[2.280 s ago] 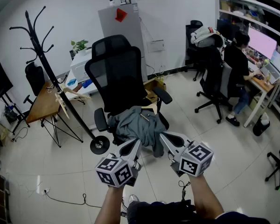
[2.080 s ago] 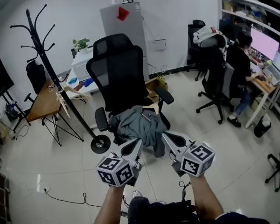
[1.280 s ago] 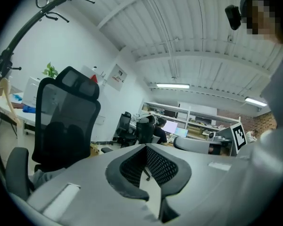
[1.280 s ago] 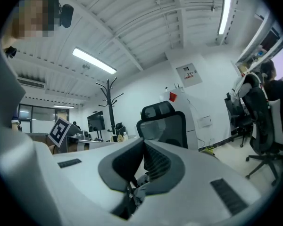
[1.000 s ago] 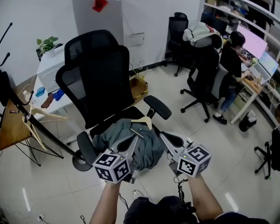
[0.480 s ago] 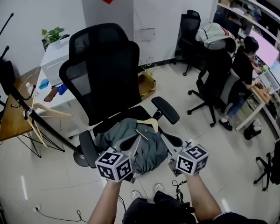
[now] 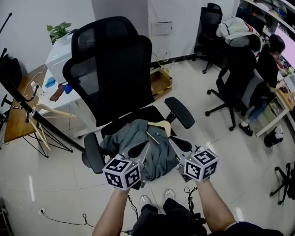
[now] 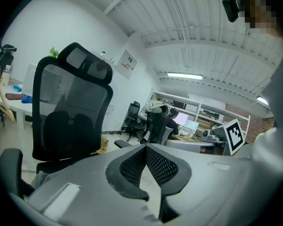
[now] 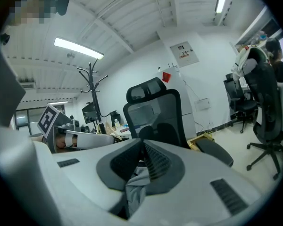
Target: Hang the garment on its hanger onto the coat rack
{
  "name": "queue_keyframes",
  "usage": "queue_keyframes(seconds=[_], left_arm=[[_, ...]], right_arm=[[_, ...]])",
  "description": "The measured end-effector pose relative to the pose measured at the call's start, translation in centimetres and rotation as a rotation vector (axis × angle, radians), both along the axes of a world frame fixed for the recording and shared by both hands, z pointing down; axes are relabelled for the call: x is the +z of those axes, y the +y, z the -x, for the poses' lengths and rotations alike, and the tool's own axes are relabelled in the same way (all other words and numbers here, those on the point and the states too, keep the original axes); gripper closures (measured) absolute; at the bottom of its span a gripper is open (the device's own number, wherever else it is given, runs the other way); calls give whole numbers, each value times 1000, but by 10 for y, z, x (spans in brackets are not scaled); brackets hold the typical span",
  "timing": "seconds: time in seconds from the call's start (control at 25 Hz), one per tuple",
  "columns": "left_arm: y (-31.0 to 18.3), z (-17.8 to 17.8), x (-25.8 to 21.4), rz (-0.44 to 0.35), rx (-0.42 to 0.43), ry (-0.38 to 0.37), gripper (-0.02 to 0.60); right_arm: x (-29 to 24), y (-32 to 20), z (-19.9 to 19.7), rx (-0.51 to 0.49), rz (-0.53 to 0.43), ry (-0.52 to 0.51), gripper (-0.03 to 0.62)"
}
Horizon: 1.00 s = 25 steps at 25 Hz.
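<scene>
Office floor all round: the garment (image 7: 132,142) on its hanger (image 7: 160,127) is lying across the chair (image 7: 113,63) seat, just beyond both grippers. The hook is sitting nearest the right gripper (image 7: 173,144), whose near-closed empty jaws have just been easing apart. The left gripper (image 7: 140,149) is hovering clenched and empty.

Grey garment (image 7: 137,142) crumpled on chair seat (image 7: 132,116), wooden hanger (image 7: 160,127) atop, coat rack (image 7: 54,129) leftward

The garment (image 7: 124,139) is matt grey cloth, soft and crumpled, round a pale, smooth wooden hanger (image 7: 161,126). The office chair (image 7: 113,63) has a black mesh back and matt black plastic armrests. The floor (image 7: 44,181) is glossy pale tile.
</scene>
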<state>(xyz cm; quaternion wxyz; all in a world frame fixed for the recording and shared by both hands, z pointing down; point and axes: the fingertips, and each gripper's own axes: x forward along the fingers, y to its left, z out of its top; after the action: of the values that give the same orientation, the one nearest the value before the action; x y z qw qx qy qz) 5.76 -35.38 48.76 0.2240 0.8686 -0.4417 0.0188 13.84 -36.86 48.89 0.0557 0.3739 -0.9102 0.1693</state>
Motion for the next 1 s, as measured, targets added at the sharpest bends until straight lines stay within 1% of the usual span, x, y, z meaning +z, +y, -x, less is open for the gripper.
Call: queue_keyframes(seconds=[0.12, 0.2, 0.24, 0.28, 0.36, 0.48, 0.52, 0.72, 0.8, 0.84, 0.88, 1.0], left_arm=[[-5, -5, 16, 22, 1, -4, 580], [-9, -10, 29, 38, 3, -1, 580], [-11, -13, 36, 47, 4, 2, 580], [-13, -15, 44, 57, 5, 5, 580], [-18, -21, 64, 81, 9, 11, 580], [-25, -28, 101, 120, 16, 16, 580], [-27, -30, 114, 133, 19, 17, 580], [-34, -34, 180, 201, 26, 1, 580], [-41, -32, 202, 213, 23, -8, 580], [-44, -32, 212, 217, 20, -11, 580], [-46, -32, 221, 218, 18, -15, 580], [-51, -31, 242, 228, 12, -28, 580]], right_arm=[[21, -7, -5, 3, 32, 15, 560], [44, -9, -11, 6, 72, 30, 544], [57, -11, -15, 7, 96, 37, 462], [71, -13, -18, 12, 119, 47, 405], [103, -21, -27, 34, 160, 78, 387], [158, -35, -39, 70, 219, 120, 382], [177, -41, -42, 81, 238, 132, 368], [274, -78, -52, 129, 314, 209, 367], [309, -99, -51, 137, 334, 235, 361], [324, -108, -51, 140, 344, 248, 338], [338, -115, -51, 142, 353, 261, 338], [368, -131, -49, 144, 381, 282, 326]])
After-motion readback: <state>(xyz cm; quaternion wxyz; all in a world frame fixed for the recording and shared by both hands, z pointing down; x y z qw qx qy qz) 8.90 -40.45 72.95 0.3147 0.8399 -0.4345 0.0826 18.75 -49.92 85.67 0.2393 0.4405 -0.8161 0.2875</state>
